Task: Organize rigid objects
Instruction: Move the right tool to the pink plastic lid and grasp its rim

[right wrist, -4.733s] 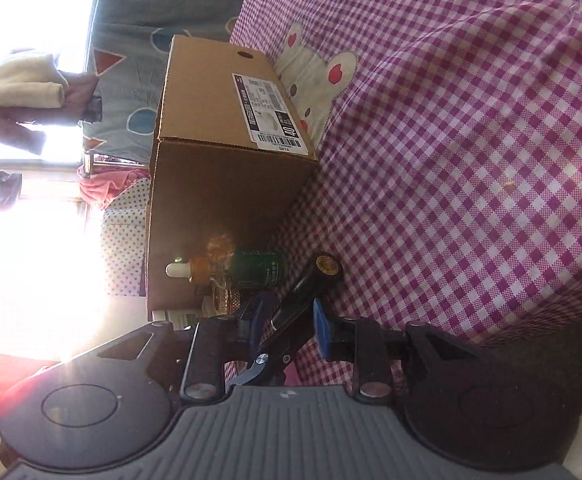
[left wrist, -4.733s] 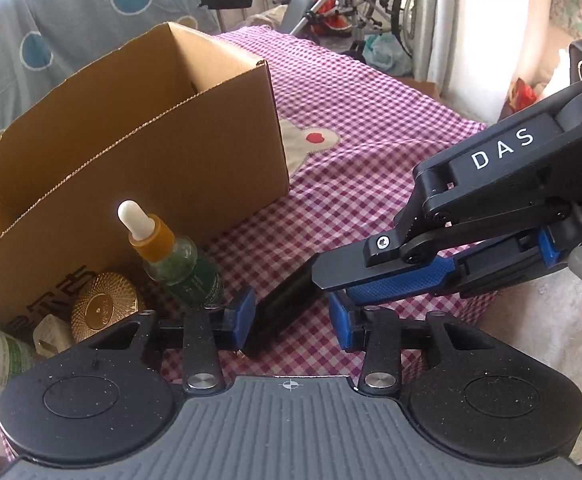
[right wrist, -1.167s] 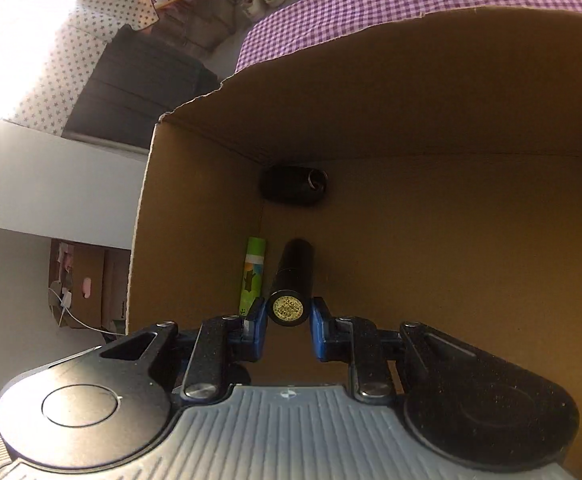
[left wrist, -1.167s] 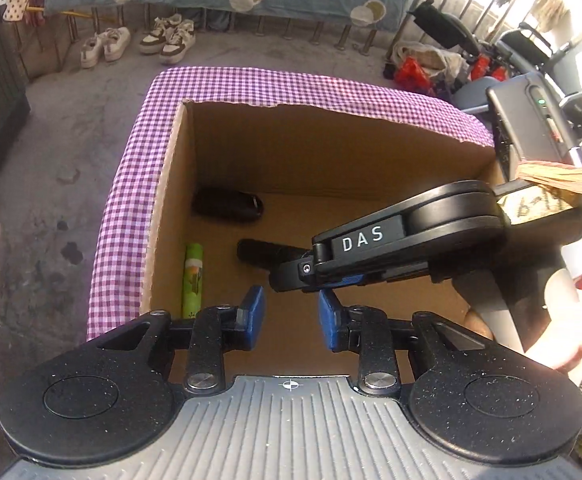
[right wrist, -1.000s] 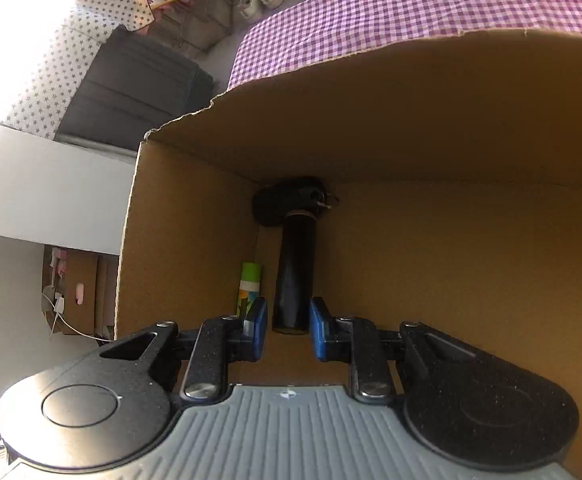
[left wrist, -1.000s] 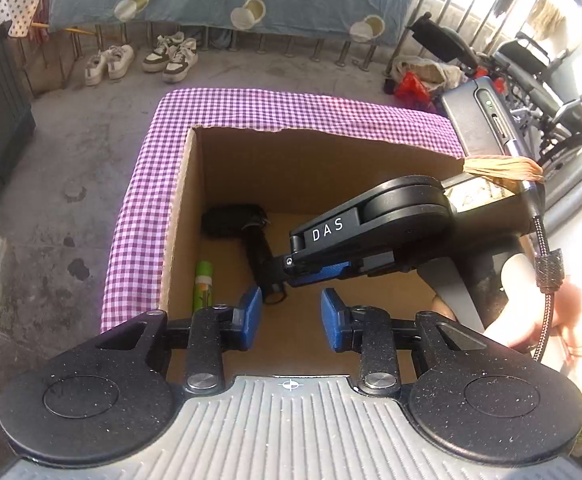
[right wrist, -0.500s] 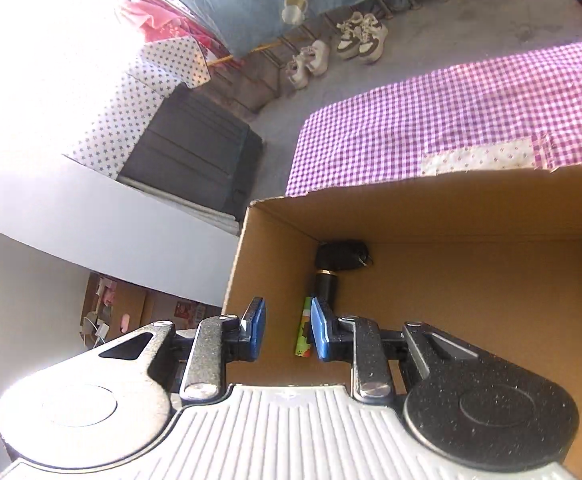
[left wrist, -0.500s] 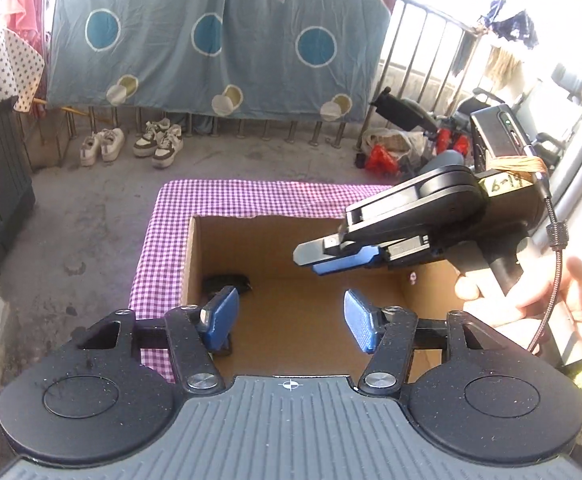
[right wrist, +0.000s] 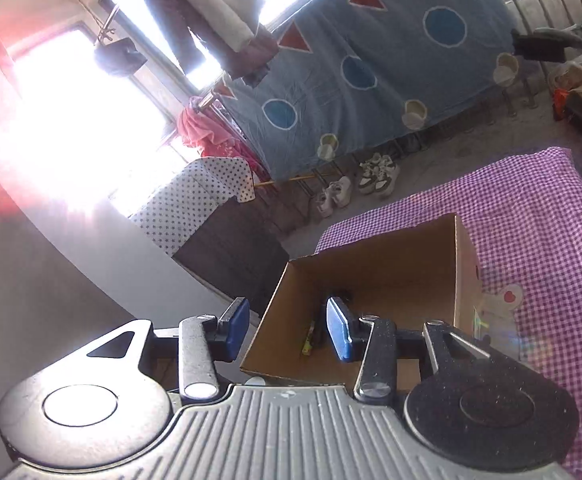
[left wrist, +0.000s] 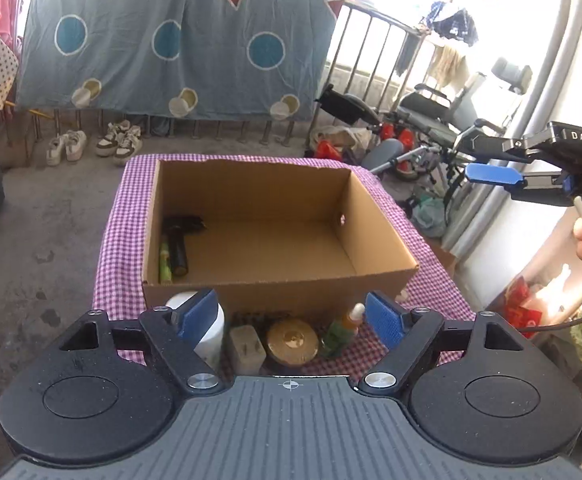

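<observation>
Left wrist view: my left claw point(left wrist: 291, 314) is spreading wide with nothing between the pads. Just past it sit a white bottle point(left wrist: 211, 328), a gold lid point(left wrist: 292, 342) and a green dropper bottle point(left wrist: 341, 330), right against the cardboard box point(left wrist: 279, 280). Inside the box, a black tube point(left wrist: 179, 250) lies along the left wall. My right claw point(right wrist: 287, 330) is opening too, empty, off above the box.

A checked-cloth table point(left wrist: 111, 240) carries a cardboard box point(left wrist: 311, 284) and small containers point(left wrist: 291, 340).
</observation>
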Available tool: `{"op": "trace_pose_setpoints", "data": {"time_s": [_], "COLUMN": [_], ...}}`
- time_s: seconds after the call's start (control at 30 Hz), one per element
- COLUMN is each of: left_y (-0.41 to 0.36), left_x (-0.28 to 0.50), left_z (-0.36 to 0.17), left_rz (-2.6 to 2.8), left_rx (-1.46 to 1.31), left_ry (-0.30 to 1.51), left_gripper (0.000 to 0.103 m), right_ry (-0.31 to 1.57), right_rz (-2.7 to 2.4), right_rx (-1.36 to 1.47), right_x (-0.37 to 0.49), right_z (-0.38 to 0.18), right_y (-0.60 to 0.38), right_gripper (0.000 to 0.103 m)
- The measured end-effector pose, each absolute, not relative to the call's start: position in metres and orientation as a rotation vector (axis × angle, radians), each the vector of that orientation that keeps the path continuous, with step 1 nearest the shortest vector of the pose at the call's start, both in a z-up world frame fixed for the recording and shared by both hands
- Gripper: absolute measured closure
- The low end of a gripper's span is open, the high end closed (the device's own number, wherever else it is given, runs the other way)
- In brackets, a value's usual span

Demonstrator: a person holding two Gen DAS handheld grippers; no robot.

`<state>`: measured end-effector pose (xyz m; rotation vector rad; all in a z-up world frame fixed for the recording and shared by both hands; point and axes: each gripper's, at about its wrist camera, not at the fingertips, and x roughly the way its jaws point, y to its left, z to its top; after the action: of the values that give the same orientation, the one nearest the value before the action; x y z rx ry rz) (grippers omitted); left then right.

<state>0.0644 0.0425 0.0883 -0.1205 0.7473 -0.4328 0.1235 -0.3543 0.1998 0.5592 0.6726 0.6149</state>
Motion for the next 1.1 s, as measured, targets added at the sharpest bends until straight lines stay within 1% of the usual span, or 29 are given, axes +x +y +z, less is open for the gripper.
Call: {"op": "trace_pose_setpoints", "data": {"time_s": [0.07,0.23,0.33,0.43,0.6,0.63,0.73,0.77,0.83,0.9,0.97,1.03,1.1], "left_y": [0.033,0.007,-0.008,-0.023,-0.037,-0.039,-0.045,-0.047,-0.049,-0.051,-0.053,-0.054,-0.055], "left_x": [0.061,0.054,0.045,0.042,0.039,0.037,0.039,0.039,0.040,0.042,0.045,0.048,0.052], "left_z": [0.069,0.026,0.010,-0.003,-0.025,-0.031,-0.040,-0.042,-0.045,-0.050,-0.053,-0.054,-0.056], "left_rz": [-0.471,-0.497,-0.524,-0.567,-0.551,-0.550,-0.521,-0.502,-0.497,-0.496,-0.491,-0.491,-0.484], "left_rx": [-0.097,0.003,0.076,0.153,0.223,0.227,0.249,0.259,0.279,0.287,0.285,0.281,0.271], "left_ry": [0.819,0.977,1.020,1.055,1.096,1.102,1.100,1.091,1.083,1.084,1.084,1.079,1.072], "left_gripper": [0.015,0.015,0.015,0.014,0.014,0.014,0.021,0.025,0.028,0.033,0.034,0.035,0.036], "right_ry": [0.679,0.814,0.913,0.982,1.019,1.026,1.042,1.046,1.048,1.056,1.062,1.061,1.059], "right_rz": [0.591,0.495,0.488,0.482,0.464,0.466,0.458,0.456,0.459,0.460,0.458,0.456,0.456], "right_rx": [0.578,0.615,0.677,0.699,0.556,0.534,0.468,0.453,0.429,0.412,0.398,0.384,0.378], "right_x": [0.102,0.065,0.056,0.051,0.041,0.042,0.046,0.048,0.050,0.054,0.056,0.056,0.059], "right_z": [0.181,0.103,0.059,0.031,0.017,0.015,0.009,0.007,0.005,0.002,0.000,0.001,-0.001], "right_y": [-0.360,-0.344,-0.330,-0.314,-0.283,-0.279,-0.266,-0.263,-0.258,-0.255,-0.251,-0.249,-0.248], "right_gripper": [0.054,0.054,0.054,0.054,0.055,0.057,0.060,0.061,0.061,0.062,0.064,0.069,0.071]}}
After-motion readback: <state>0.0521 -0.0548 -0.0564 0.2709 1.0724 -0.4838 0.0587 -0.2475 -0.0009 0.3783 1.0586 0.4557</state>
